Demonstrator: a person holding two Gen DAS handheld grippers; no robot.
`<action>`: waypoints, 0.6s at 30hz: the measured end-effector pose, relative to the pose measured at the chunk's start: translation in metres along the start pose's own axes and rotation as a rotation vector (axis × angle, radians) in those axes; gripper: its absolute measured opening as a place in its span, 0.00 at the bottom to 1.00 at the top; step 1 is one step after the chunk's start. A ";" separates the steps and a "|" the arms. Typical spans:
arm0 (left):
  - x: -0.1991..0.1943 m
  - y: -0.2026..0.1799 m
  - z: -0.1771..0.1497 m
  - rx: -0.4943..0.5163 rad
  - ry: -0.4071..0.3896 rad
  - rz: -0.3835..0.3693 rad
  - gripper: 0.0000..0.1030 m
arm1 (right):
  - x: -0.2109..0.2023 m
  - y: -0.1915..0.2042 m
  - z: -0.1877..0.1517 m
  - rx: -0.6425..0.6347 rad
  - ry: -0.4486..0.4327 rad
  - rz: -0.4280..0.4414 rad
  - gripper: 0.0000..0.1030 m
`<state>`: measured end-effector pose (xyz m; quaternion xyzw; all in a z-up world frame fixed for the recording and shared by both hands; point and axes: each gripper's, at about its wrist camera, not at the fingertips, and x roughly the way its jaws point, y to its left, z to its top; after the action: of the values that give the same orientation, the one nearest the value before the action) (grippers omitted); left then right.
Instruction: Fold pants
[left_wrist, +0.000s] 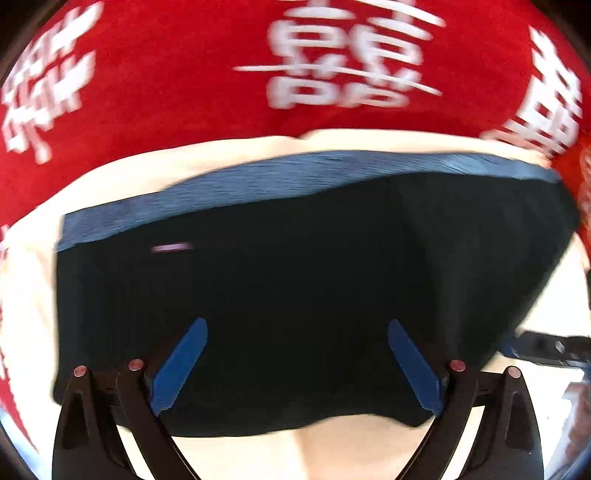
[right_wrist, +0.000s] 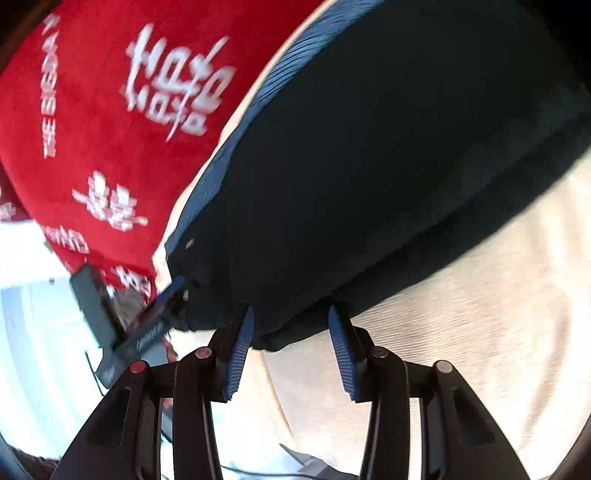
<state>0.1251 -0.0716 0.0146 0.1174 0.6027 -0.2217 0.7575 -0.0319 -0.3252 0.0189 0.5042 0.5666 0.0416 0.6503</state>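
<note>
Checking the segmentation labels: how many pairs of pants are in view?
1. A dark pair with a blue waistband lies on the cream cloth, with the red printed blanket beyond it. Another garment under it could be hidden.

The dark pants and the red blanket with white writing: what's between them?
In the left wrist view, a strip of cream cloth separates the dark pants from the red blanket.

Dark navy, nearly black folded fabric pants, lighter blue ribbed waistband strip along far edge. Cream ribbed cloth underlay beneath. Red plush blanket beyond, white printed characters and lettering. Both black-framed grippers carry blue ridged finger pads.
</note>
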 end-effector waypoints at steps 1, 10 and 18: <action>0.002 -0.011 0.005 0.014 0.001 -0.012 0.95 | -0.003 -0.003 0.001 0.014 -0.008 0.015 0.45; 0.007 -0.063 -0.018 0.039 0.075 -0.121 0.79 | -0.012 -0.005 0.011 0.027 -0.069 0.051 0.07; -0.017 -0.058 -0.041 -0.081 0.049 -0.147 0.79 | -0.007 -0.024 0.000 0.036 -0.043 0.006 0.08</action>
<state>0.0594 -0.1004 0.0257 0.0475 0.6365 -0.2493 0.7283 -0.0469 -0.3415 0.0066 0.5184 0.5515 0.0225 0.6531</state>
